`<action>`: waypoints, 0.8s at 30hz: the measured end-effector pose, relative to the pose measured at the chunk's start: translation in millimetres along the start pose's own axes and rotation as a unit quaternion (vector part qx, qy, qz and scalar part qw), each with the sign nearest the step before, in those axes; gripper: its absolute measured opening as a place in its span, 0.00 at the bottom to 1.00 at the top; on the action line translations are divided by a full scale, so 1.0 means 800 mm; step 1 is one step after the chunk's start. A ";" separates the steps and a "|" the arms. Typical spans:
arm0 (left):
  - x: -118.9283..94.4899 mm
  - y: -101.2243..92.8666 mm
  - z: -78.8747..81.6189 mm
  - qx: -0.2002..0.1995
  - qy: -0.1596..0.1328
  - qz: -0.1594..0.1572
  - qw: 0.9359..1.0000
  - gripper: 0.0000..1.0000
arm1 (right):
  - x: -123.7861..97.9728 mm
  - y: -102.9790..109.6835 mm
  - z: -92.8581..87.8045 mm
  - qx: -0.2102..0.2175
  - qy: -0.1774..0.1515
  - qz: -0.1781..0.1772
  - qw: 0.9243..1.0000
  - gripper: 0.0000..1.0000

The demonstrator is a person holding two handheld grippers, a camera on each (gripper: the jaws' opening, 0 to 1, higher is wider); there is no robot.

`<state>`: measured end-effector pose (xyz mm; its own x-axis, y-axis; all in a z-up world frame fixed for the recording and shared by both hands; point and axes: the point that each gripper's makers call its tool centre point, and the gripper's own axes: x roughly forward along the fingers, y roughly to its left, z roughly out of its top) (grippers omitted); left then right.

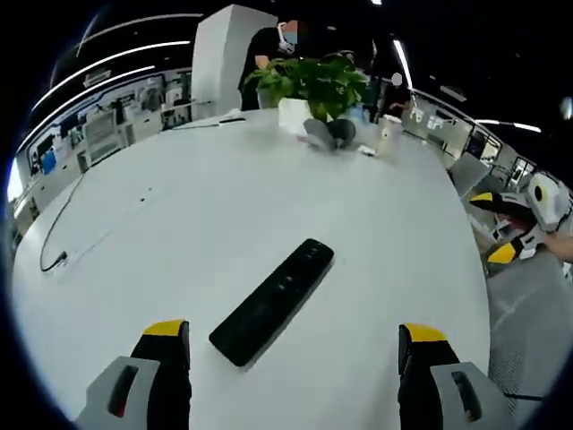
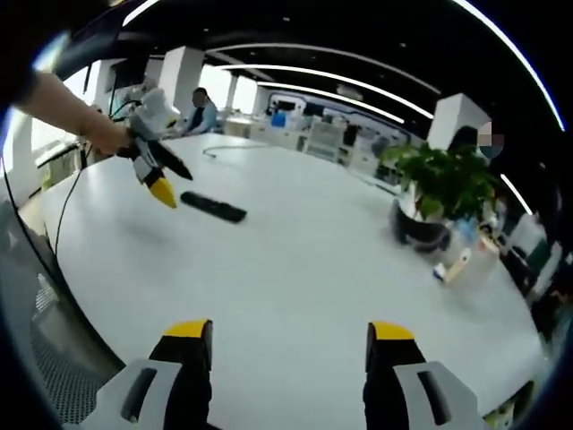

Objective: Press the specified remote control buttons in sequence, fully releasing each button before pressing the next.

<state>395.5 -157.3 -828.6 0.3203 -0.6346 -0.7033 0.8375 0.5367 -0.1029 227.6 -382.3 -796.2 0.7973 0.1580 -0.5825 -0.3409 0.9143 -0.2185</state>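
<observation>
A long black remote control lies flat on the white table, slanting away to the right. My left gripper stands open just short of it, its yellow-tipped jaws wide on either side of the remote's near end, touching nothing. In the right gripper view the remote lies far off at the left, with the left gripper held by a hand above the table beside it. My right gripper is open over bare table, nothing between its jaws. It also appears at the table's right edge.
A potted green plant stands at the far side with small items beside it. A thin cable trails along the left. A person stands behind the plant. A mesh chair sits by the near edge.
</observation>
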 end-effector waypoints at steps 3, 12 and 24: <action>0.005 0.003 0.001 0.016 0.013 -0.004 1.000 0.98 | 0.000 -0.001 0.000 0.000 0.001 -0.001 1.000 0.68; 0.023 0.010 0.006 0.042 0.030 -0.014 0.999 0.97 | 0.000 -0.001 -0.003 -0.001 0.009 0.001 1.000 0.67; 0.032 0.011 -0.011 0.107 0.109 -0.054 0.987 0.87 | 0.002 0.004 -0.006 -0.007 0.014 0.011 1.000 0.64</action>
<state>406.8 -163.9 -853.5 0.1402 -0.5355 -0.8328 0.9434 0.3276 -0.0518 225.5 -381.0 -801.3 0.7754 0.1664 -0.6091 -0.3643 0.9058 -0.2163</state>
